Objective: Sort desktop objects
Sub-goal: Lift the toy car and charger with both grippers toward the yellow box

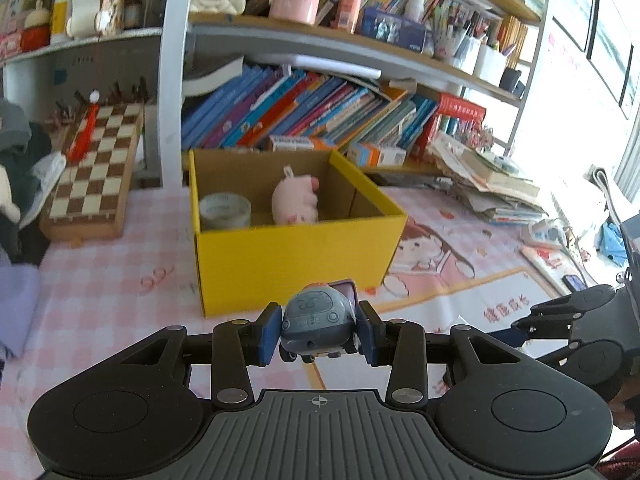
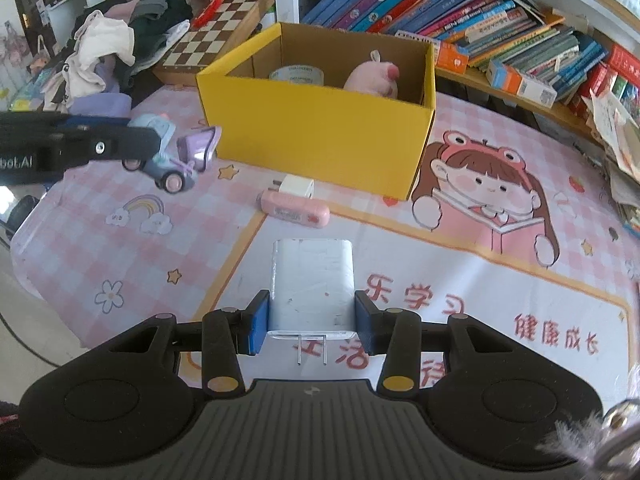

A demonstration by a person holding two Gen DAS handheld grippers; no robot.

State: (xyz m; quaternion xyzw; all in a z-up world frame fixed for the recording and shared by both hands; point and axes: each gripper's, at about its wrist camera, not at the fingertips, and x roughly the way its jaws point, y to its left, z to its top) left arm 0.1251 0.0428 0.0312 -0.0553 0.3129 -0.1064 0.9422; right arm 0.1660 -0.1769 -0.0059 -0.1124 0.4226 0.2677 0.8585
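Observation:
My left gripper (image 1: 319, 334) is shut on a small blue toy car (image 1: 318, 322) and holds it above the mat, in front of the yellow cardboard box (image 1: 296, 258). The car also shows in the right wrist view (image 2: 176, 152), left of the box (image 2: 320, 128). The box holds a tape roll (image 1: 225, 210) and a pink plush pig (image 1: 296, 200). My right gripper (image 2: 310, 324) is shut on a white power adapter (image 2: 312, 284), prongs toward the camera. A pink oblong case (image 2: 295, 208) and a small white plug (image 2: 297, 186) lie on the mat before the box.
A chessboard (image 1: 96, 172) leans at the left behind the box. Bookshelves with slanted books (image 1: 304, 112) run along the back. A stack of papers (image 1: 492, 184) sits at the right. A heap of clothes (image 2: 112, 52) lies at the far left.

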